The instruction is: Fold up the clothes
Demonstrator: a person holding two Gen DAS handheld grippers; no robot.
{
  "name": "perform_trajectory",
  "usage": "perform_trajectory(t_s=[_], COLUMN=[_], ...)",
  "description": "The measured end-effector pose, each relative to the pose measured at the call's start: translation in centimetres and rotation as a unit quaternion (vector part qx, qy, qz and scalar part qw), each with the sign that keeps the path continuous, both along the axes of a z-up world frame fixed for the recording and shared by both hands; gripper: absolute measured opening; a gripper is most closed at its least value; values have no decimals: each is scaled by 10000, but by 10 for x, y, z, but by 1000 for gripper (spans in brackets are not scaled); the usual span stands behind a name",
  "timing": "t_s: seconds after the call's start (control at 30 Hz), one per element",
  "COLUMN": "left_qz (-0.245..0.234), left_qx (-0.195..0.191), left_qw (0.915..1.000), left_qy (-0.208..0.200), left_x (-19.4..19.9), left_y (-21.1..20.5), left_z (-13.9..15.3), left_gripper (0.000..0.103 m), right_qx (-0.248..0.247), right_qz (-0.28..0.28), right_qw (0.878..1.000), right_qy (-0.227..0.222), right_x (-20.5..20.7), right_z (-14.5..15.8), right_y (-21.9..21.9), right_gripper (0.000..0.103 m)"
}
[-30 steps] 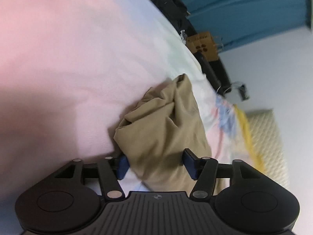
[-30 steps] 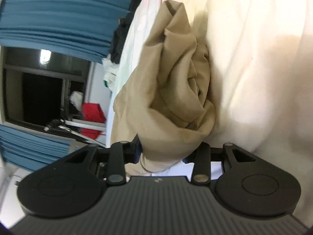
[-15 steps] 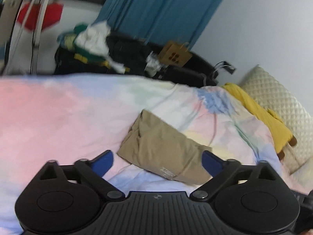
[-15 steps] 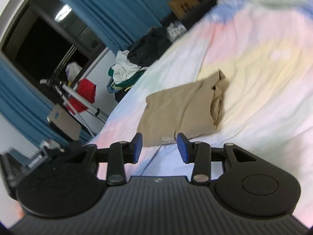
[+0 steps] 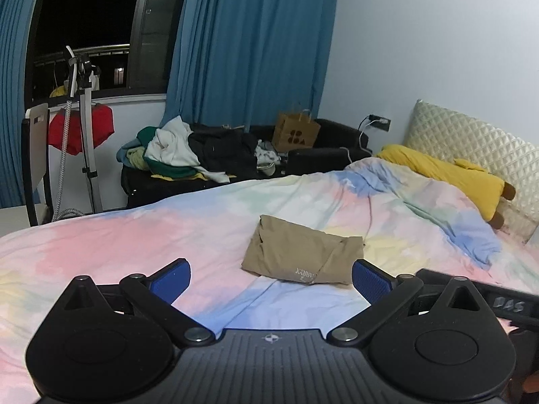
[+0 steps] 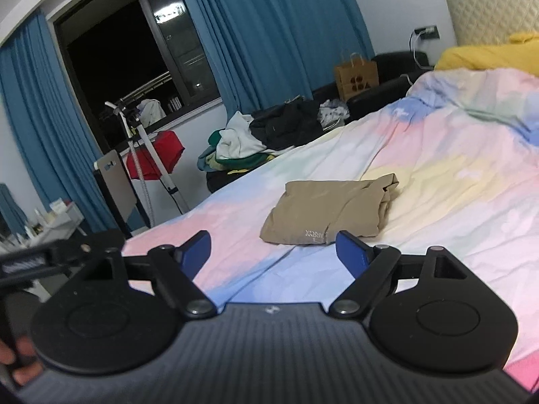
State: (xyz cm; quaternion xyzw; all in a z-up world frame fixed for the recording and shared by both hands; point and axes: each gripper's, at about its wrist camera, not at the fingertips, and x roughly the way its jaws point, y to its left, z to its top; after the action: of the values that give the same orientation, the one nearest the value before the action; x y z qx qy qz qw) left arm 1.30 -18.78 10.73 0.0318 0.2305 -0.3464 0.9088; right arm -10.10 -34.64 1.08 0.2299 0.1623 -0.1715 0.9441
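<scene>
A tan garment [image 5: 299, 252] lies folded into a compact rectangle on the pastel bedspread [image 5: 134, 242]. It also shows in the right wrist view [image 6: 333, 210]. My left gripper [image 5: 271, 279] is open and empty, held back from the garment's near edge. My right gripper [image 6: 274, 252] is open and empty, also short of the garment. The other gripper's black body [image 5: 488, 298] shows at the right edge of the left wrist view.
A yellow plush pillow [image 5: 448, 175] and a quilted headboard [image 5: 471, 144] lie at the bed's right end. A black sofa heaped with clothes [image 5: 188, 155] and a paper bag [image 5: 294, 133] stand behind the bed. A clothes steamer stand [image 5: 84, 128] and a chair [image 5: 35, 155] are at left.
Both grippers let go of the tan garment and opened wide. They pulled back and levelled out, and the garment now lies folded flat on the bed.
</scene>
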Motion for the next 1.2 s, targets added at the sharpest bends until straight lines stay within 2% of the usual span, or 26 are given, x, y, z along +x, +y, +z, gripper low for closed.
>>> perform_trajectory(t_s=[0.13, 0.23, 0.37, 0.47, 0.57, 0.8, 1.2], left_qz=[112, -17, 30, 15, -38, 22, 59], left_qx=[-176, -88, 14, 96, 156, 264, 216], left_qw=[9998, 9999, 9999, 9998, 9997, 9995, 9997], left_qy=[5, 68, -97, -174, -205, -154, -97], left_x=[-12, -12, -14, -13, -13, -6, -6], left_y=[14, 12, 13, 13, 14, 17, 22], left_z=[-13, -28, -44, -54, -62, -76, -78], left_gripper=[103, 103, 103, 103, 103, 103, 103], right_qx=[-327, -472, -561, -552, -989, -1342, -1308], right_qz=[-210, -412, -439, -416, -507, -467, -462], right_qw=[9992, 9980, 9975, 9975, 9937, 9895, 9900], right_qy=[-6, -32, -21, 159, 172, 275, 274], right_x=[-10, -14, -9, 0, 0, 4, 3], right_z=[-14, -26, -40, -55, -56, -60, -59], right_y=[18, 24, 29, 34, 46, 58, 57], right_gripper=[83, 83, 83, 83, 83, 83, 83])
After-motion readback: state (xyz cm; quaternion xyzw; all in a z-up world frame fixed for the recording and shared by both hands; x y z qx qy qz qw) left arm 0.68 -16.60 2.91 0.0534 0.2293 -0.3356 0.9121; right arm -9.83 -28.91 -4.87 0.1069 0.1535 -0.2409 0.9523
